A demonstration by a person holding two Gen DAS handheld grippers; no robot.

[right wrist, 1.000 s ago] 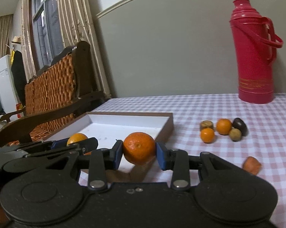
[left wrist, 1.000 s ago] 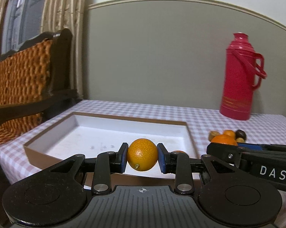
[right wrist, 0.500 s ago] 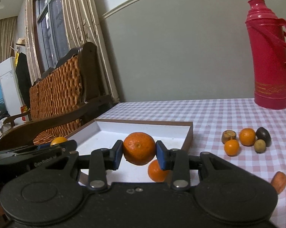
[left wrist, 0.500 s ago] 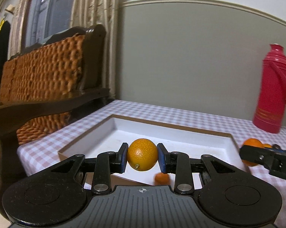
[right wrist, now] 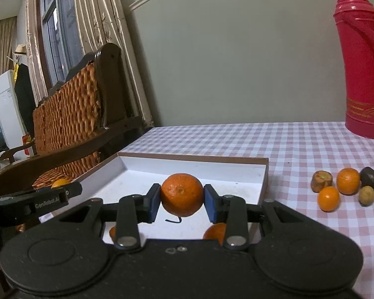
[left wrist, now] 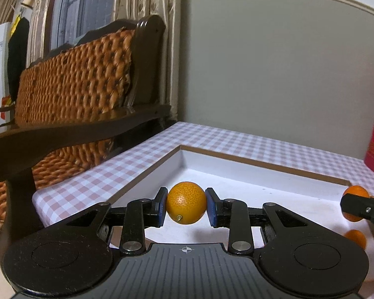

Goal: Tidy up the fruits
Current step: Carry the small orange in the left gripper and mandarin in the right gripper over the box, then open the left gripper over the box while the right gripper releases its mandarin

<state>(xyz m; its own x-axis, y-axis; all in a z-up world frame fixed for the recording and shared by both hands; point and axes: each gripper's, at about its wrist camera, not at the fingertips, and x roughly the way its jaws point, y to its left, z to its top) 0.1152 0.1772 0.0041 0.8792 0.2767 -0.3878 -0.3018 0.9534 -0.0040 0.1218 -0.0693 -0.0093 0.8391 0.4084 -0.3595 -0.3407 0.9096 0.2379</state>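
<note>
An orange (left wrist: 186,202) is pinched by the left tongs (left wrist: 186,208) over the tray (left wrist: 261,172). Another orange (right wrist: 182,194) is pinched by the right tongs (right wrist: 182,203); the tray floor is just below both.

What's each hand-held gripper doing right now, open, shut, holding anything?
Left hand-held gripper: shut on a smooth orange, above the white tray.
Right hand-held gripper: shut on a rougher orange, above the same tray.
</note>
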